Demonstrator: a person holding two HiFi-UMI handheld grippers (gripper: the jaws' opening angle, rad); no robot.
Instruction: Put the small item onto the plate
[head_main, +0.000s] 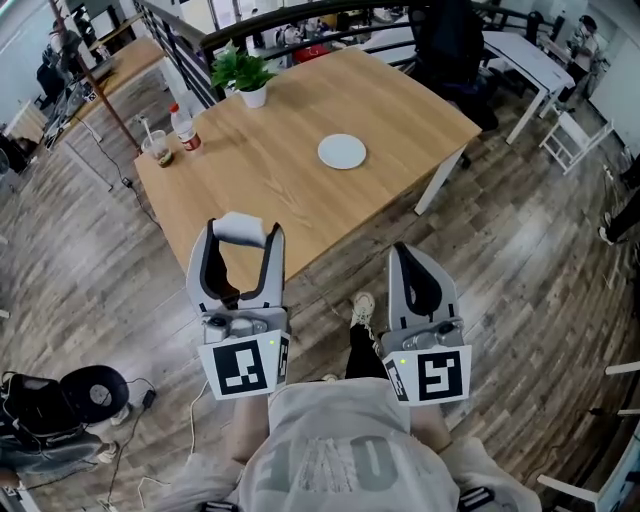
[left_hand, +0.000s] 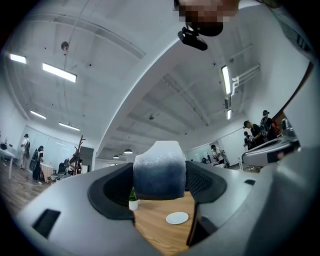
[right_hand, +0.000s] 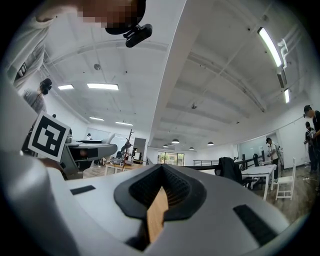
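My left gripper (head_main: 243, 241) is clamped on the small item (left_hand: 159, 170), a pale grey-blue block pinched by its sides at the jaw tips. It looks light, maybe squishy, so I'd squeeze gently. Right gripper (head_main: 421, 262) is closed with nothing in it. The plate (head_main: 342, 151) sits on the table (head_main: 290, 195), well ahead.

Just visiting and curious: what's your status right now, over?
Left gripper shut on small item. Right gripper shut, empty. Plate bare, on table ahead. Way clear.

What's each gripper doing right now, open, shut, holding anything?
Left gripper: jaws shut on the small item.
Right gripper: jaws shut, nothing between them.
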